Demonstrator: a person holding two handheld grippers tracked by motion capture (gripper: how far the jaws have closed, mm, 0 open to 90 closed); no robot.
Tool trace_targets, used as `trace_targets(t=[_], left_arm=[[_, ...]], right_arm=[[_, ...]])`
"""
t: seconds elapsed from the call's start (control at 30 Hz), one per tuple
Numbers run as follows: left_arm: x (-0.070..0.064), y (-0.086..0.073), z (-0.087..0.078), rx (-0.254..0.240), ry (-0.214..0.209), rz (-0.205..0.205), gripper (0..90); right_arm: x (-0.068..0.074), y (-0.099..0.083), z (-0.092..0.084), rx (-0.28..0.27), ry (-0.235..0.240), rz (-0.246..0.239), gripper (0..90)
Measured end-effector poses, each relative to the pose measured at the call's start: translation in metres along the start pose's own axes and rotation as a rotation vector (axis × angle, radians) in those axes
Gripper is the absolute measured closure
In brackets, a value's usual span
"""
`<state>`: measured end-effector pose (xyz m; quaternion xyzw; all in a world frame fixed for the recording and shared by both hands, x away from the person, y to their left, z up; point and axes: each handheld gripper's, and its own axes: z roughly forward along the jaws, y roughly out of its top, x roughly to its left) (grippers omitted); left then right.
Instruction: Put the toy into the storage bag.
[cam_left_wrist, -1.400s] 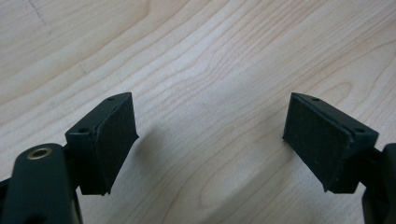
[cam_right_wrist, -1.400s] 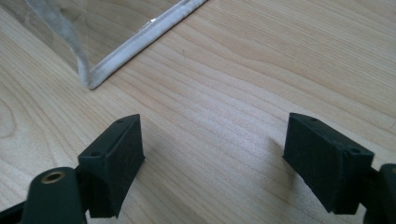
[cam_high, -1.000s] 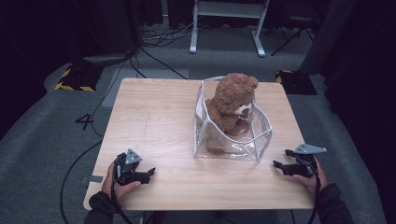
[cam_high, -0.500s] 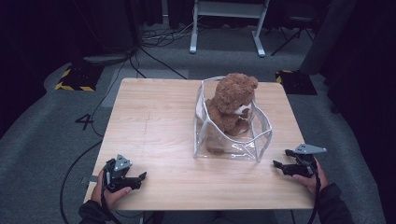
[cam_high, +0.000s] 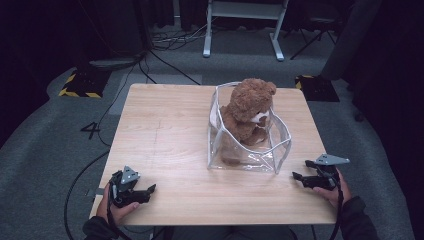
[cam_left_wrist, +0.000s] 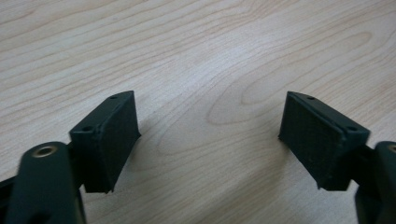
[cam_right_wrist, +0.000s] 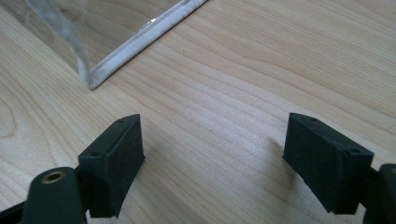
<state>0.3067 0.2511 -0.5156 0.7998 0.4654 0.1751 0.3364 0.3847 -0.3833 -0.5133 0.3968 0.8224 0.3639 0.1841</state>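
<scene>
High view: my left gripper (cam_high: 145, 192) rests at the pale wooden table's (cam_high: 165, 130) near left corner, jaws apart and empty, just closing slightly. My right gripper (cam_high: 298, 176), released, sits near the clear plastic bag (cam_high: 272, 150) holding the brown teddy bear (cam_high: 248, 107).

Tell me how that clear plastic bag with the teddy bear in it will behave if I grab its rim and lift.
The clear bag will probably flex: its rim already buckles unevenly. The teddy bear looks plush, so likely light. It sticks out well above the rim, so it may tip or slump out if the bag tilts.
</scene>
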Motion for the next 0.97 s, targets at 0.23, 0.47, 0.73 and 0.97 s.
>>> trace_targets(t=[0.23,0.47,0.73,0.97], left_arm=[[-0.0005,0.0001,0.0001,-0.002,0.007,-0.002,24.1],[-0.0008,0.0001,0.0002,0.001,0.008,0.002,23.4],[-0.0007,0.0003,0.0002,0.005,0.009,0.004,22.1],[-0.0007,0.0003,0.0003,0.004,0.009,0.004,22.1]], right_arm=[[0.0,0.0,0.0,-0.001,0.0,0.0,19.8],[0.0001,-0.0001,0.0,0.0,0.0,0.0,19.8],[0.0,0.0,0.0,0.0,0.0,0.0,19.8],[0.0,0.0,0.0,0.0,0.0,0.0,19.8]])
